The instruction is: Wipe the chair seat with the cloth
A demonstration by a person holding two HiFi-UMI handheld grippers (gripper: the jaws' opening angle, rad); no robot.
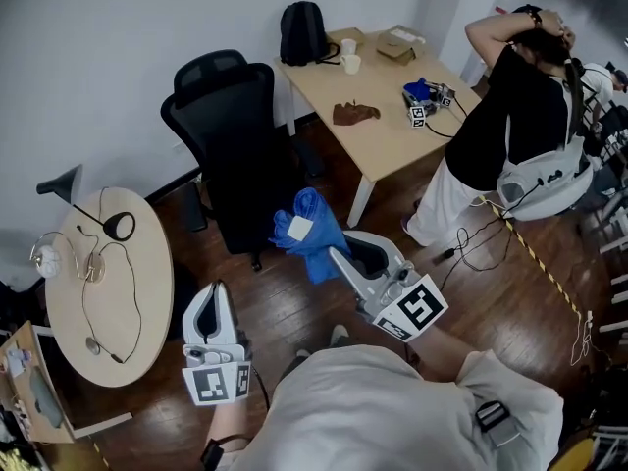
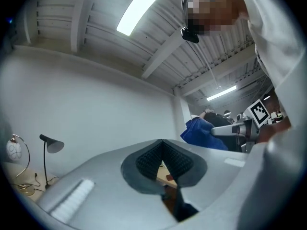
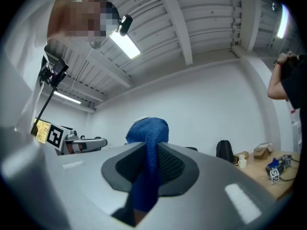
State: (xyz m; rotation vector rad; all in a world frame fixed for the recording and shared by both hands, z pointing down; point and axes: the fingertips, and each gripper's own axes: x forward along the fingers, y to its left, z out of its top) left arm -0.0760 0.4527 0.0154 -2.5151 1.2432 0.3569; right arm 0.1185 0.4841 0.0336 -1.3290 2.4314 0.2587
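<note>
Head view: right tool [image 1: 332, 250] pinching blue cloth [image 1: 319, 219] near black chair [image 1: 231, 135]; left tool [image 1: 216, 292] closed, empty; dark wood floor [image 1: 471, 297].

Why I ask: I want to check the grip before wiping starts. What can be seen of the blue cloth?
The blue cloth looks like soft woven fabric, bunched into a loose, folded bundle with a small white tag on it. The right gripper is shut on a twisted strip of it that runs between the pads, and the rest bulges beyond the jaw tips. It is held in the air before the black chair. Nothing else appears to touch it.
</note>
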